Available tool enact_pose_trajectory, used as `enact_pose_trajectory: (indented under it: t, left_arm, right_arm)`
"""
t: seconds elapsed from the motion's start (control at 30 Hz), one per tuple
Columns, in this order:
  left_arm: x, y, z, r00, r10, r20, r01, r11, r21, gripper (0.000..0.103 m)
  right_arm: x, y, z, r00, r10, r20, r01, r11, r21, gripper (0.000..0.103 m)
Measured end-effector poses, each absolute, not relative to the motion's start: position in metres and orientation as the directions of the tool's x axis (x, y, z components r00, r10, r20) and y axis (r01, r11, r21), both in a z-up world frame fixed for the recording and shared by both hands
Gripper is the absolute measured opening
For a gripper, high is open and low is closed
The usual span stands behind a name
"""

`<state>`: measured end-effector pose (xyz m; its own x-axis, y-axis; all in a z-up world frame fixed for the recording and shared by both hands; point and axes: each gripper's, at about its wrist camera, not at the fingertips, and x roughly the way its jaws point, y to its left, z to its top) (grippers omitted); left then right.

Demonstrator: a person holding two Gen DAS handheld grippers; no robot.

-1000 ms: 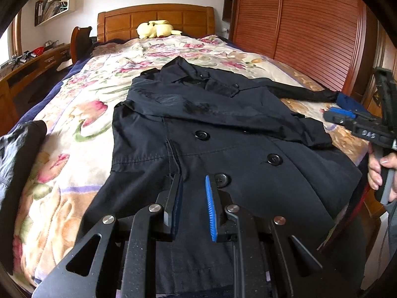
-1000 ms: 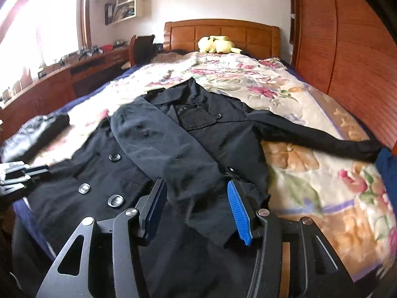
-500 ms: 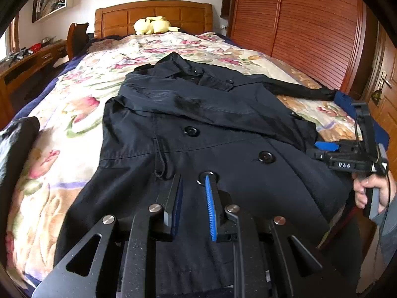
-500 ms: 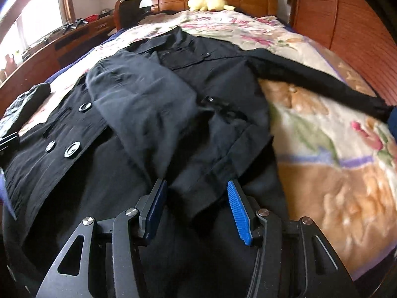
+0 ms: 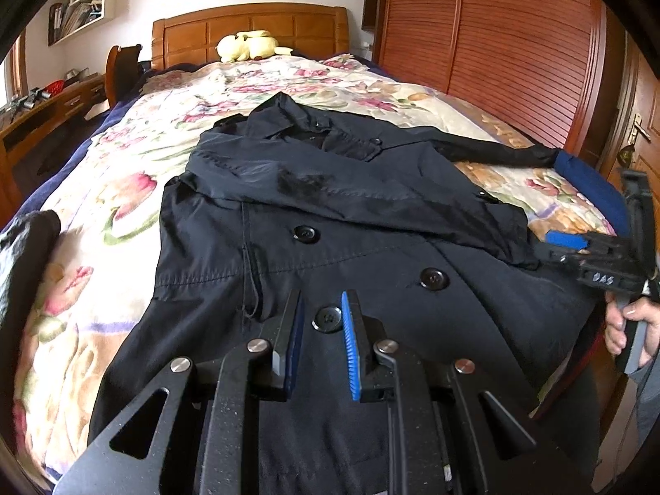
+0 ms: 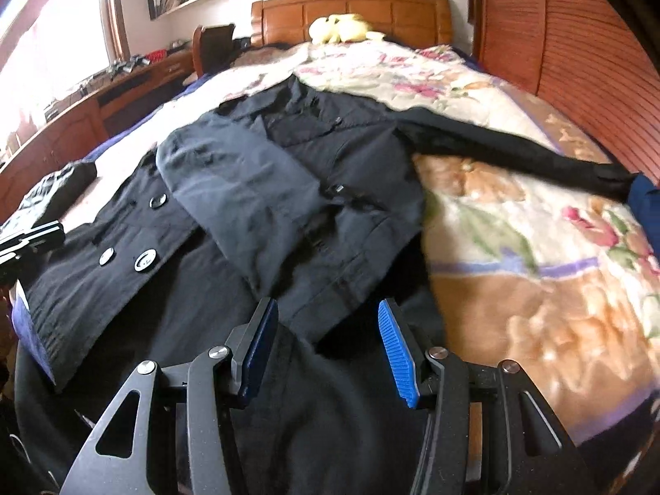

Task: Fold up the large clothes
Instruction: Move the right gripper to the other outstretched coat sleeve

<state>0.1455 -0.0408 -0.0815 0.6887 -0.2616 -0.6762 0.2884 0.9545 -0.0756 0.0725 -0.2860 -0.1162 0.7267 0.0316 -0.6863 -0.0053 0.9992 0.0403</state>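
A black double-breasted coat [image 5: 330,222] lies front up on the floral bed, collar toward the headboard. One sleeve is folded across its chest [image 6: 247,206]; the other sleeve [image 6: 515,152] stretches out to the right. My left gripper [image 5: 321,317] hovers over the coat's lower front by the buttons, jaws a little apart and empty. My right gripper [image 6: 326,326] is open and empty just above the folded sleeve's cuff [image 6: 342,288]. It also shows in the left wrist view [image 5: 573,247], at the coat's right edge.
The floral bedspread [image 5: 123,189] covers the bed. A yellow plush toy [image 5: 251,45] sits at the headboard. A dark garment [image 5: 24,247] lies at the left bed edge. A wooden wardrobe [image 5: 495,41] stands to the right, a desk [image 6: 82,111] to the left.
The right gripper dipped close over the coat, then drew back; it stays open by the folded sleeve's cuff. The left gripper shifted slightly over the buttons, its gap unchanged.
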Motion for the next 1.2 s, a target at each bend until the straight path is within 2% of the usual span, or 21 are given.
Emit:
enact_pose_trajectory:
  t: [0.33,0.43,0.63,0.97,1.2]
  left_arm:
    - [0.164,-0.063,-0.084,0.679,-0.277,-0.679,0.319,0.945,-0.067,0.019]
    - [0.169,-0.07,-0.086,0.676,-0.279,-0.682,0.327,0.943,-0.062,0.019]
    - [0.174,-0.08,-0.092,0.666,-0.279,-0.691,0.344,0.938,-0.047,0.019]
    - [0.178,-0.083,-0.097,0.659,-0.271,-0.701,0.339,0.94,-0.045,0.019]
    - [0.188,-0.083,-0.099,0.654,-0.258,-0.712,0.342,0.939,-0.026,0.019]
  right_arm:
    - [0.055,-0.348,-0.092,0.776,-0.096,-0.624,0.096,0.995,-0.034,0.053]
    - [0.062,-0.381,-0.089,0.771,-0.134,-0.623,0.15,0.988,-0.027,0.059]
    - [0.077,-0.449,-0.075,0.777,-0.241,-0.582,0.286,0.958,-0.014,0.06]
    - [0.14,-0.535,-0.079,0.703,-0.3,-0.645,0.42,0.907,0.036,0.06]
    - [0.184,-0.572,-0.094,0.68,-0.253,-0.688,0.49,0.855,0.17,0.06]
